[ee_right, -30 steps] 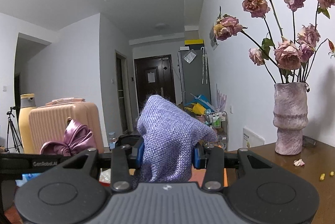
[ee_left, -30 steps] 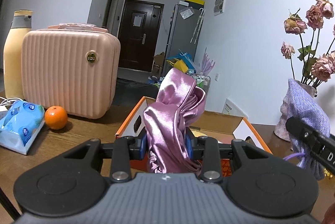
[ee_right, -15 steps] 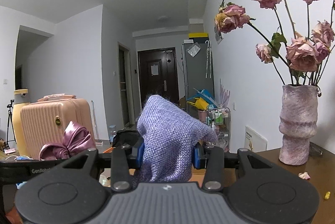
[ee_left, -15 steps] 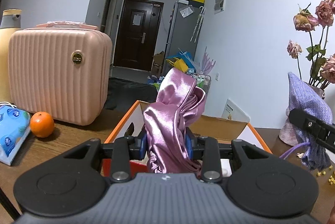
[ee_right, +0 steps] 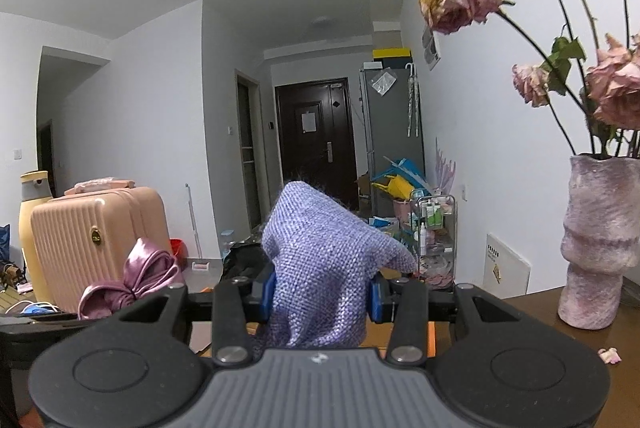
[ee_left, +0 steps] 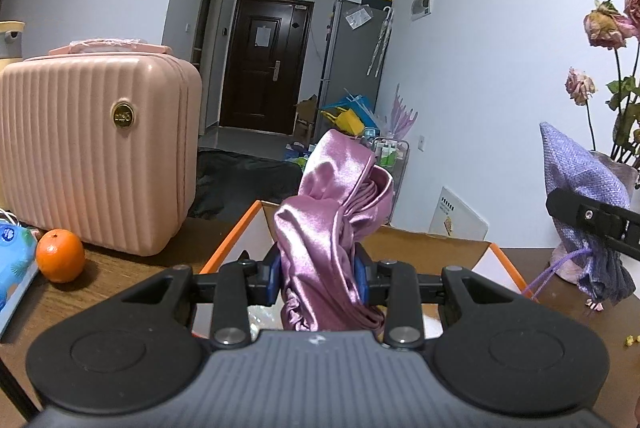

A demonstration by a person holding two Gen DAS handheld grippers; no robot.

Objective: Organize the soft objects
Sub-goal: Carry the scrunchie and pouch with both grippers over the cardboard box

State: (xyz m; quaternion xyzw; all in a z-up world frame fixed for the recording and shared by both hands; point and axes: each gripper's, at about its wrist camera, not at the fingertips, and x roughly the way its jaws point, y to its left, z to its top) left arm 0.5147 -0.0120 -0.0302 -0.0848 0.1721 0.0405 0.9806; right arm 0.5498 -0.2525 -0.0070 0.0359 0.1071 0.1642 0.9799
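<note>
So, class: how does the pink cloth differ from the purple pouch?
The pink cloth is shiny and smooth; the purple pouch is matte and coarsely woven. The cloth is bunched in folds; the pouch rises to a peak and trails a drawstring. The left tool grips the cloth, the right tool the pouch. Both are soft.

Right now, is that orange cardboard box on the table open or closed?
Open. The box has its flaps standing up, and its pale inside wall shows behind the pink satin cloth held in the left tool.
</note>
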